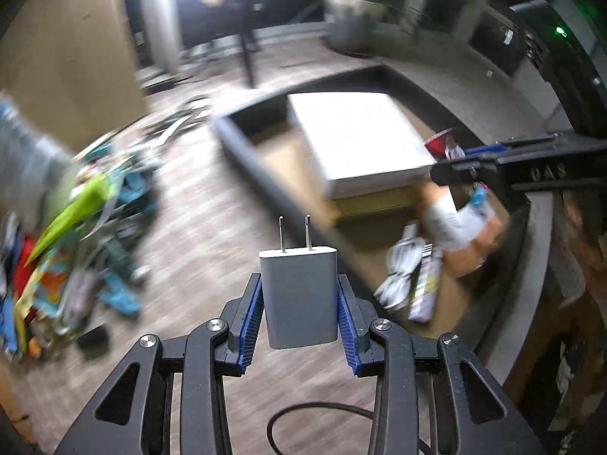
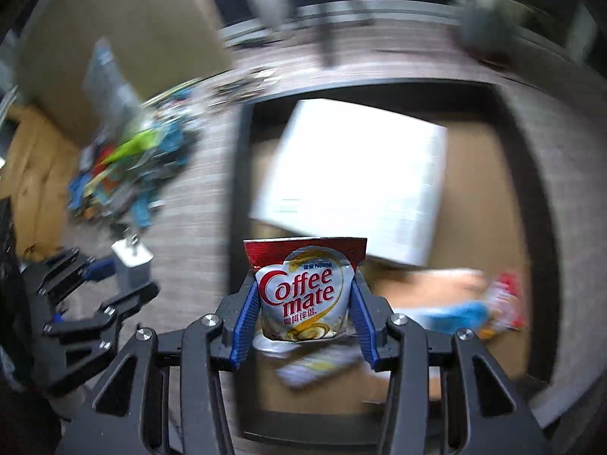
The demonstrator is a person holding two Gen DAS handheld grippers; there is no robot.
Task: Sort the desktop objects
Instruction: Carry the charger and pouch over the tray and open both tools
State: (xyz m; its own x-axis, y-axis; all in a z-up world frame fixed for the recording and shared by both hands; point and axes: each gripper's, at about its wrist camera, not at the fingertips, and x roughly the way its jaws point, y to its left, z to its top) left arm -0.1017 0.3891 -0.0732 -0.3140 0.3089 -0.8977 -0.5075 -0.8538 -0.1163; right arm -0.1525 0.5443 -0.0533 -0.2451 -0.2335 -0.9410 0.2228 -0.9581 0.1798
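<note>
My left gripper [image 1: 299,284] is shut on a white wall charger [image 1: 299,295], prongs pointing forward, held above the wooden desk beside a grey-rimmed box [image 1: 261,174]. My right gripper [image 2: 303,280] is shut on a Coffee mate sachet [image 2: 305,292] and holds it over the same box [image 2: 242,189]. The right gripper shows in the left wrist view [image 1: 455,168] at the right, with the red sachet [image 1: 442,144]. The left gripper and charger [image 2: 131,261] show at the left of the right wrist view. Both views are motion-blurred.
A white flat box [image 1: 360,144] lies inside the grey-rimmed box, along with several packets [image 1: 425,265]. A heap of colourful items [image 1: 76,235] lies on the desk to the left. A cardboard panel [image 1: 68,49] stands behind the heap.
</note>
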